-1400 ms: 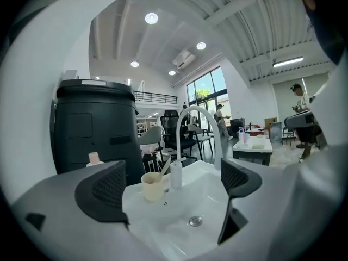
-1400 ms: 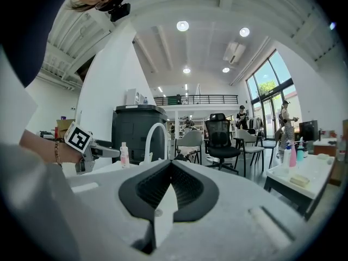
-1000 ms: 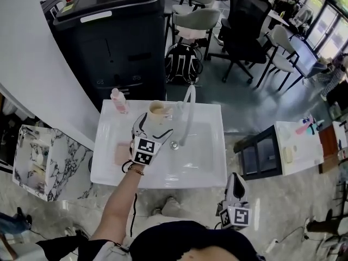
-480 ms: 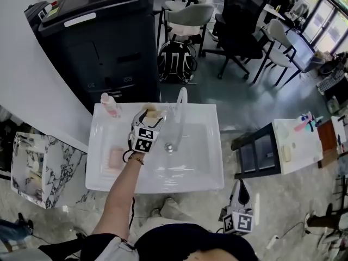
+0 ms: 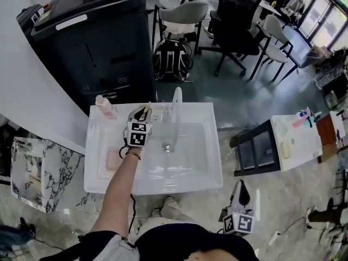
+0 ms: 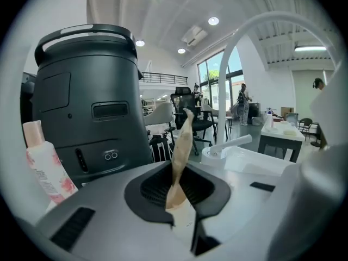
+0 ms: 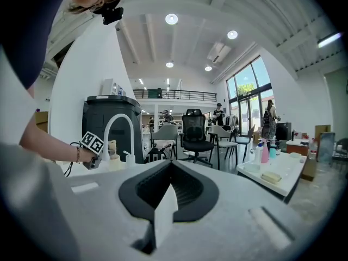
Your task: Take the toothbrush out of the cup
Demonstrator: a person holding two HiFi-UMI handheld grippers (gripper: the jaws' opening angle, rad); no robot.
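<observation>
My left gripper (image 5: 142, 112) reaches over the back rim of the white sink (image 5: 185, 165), beside the faucet (image 5: 176, 105). Its jaws are closing, with a tan toothbrush (image 6: 180, 145) upright between them and pinched at its lower handle. In the head view the toothbrush (image 5: 147, 108) pokes up just past the marker cube. The gripper body mostly hides the cup in both views; from the right gripper view the beige cup (image 7: 114, 161) shows under the left hand. My right gripper (image 5: 241, 185) hangs low at my right side, shut and holding nothing (image 7: 163, 211).
A pink bottle (image 5: 105, 106) stands at the sink's back left corner, close to the left gripper (image 6: 46, 162). A pink soap pad (image 5: 106, 170) lies on the left rim. A large black machine (image 5: 92, 37) stands behind the sink. A white side table (image 5: 296, 140) is at right.
The left gripper moved toward the back of the sink over the cup and its jaws shut round the toothbrush. The right gripper stayed low at my side.
</observation>
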